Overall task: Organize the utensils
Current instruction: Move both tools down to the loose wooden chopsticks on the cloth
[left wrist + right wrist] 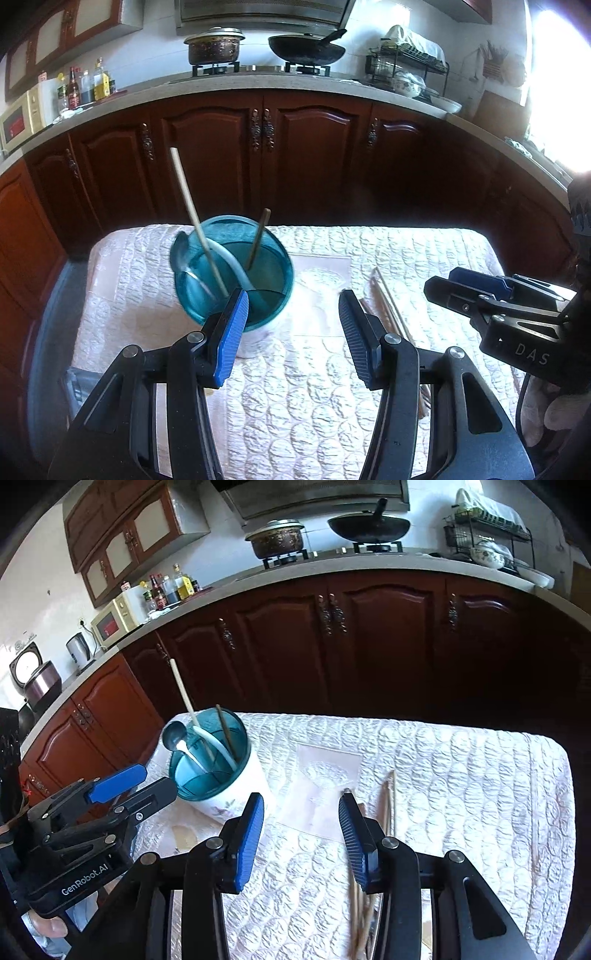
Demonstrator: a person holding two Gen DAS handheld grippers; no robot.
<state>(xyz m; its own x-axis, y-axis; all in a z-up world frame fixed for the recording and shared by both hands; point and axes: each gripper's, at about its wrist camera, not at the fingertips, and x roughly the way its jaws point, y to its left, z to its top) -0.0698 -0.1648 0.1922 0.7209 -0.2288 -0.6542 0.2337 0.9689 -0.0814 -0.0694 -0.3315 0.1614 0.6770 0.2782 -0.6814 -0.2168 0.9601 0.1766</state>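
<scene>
Both tools hover open and empty over the quilted table (461,775): left tool (293,325), right tool (301,834). The utensil holder (218,775) (teal insert) holds a spoon (175,736) and chopsticks (192,218); loose chopsticks (388,805), somewhat blurred, lie just right of it.

Quilted cloth (295,387); glossy teal plastic holder (236,269).
</scene>
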